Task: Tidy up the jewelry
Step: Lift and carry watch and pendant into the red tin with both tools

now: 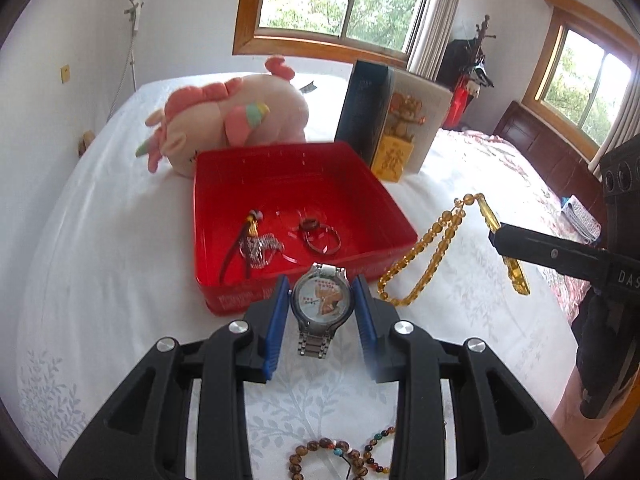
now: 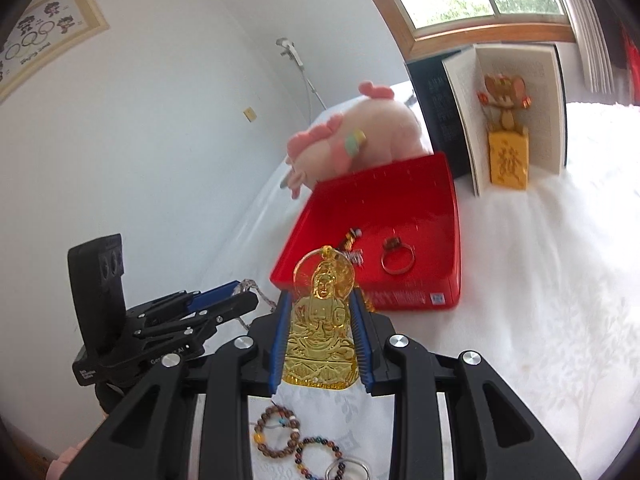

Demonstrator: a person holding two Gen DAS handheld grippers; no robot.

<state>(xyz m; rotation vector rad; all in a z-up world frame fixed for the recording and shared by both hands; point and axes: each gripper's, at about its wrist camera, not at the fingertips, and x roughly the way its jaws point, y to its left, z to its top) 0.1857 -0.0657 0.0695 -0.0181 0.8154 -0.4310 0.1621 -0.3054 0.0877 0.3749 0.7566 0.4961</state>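
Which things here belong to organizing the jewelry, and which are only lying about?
For the job: watch, gold pendant with amber beads, red box, bead bracelets.
Lying about: plush toy, open book, mouse figurine.

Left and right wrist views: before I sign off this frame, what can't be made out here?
- Watch strap: in the left wrist view its lower end hides behind the left gripper; the clasp is not visible.
- Bead bracelets: cut off by the bottom edge in the left wrist view.
- Red tin front label: too small and blurred to read in the right wrist view.
- Gold Buddha pendant: hides the necklace from the right wrist view.
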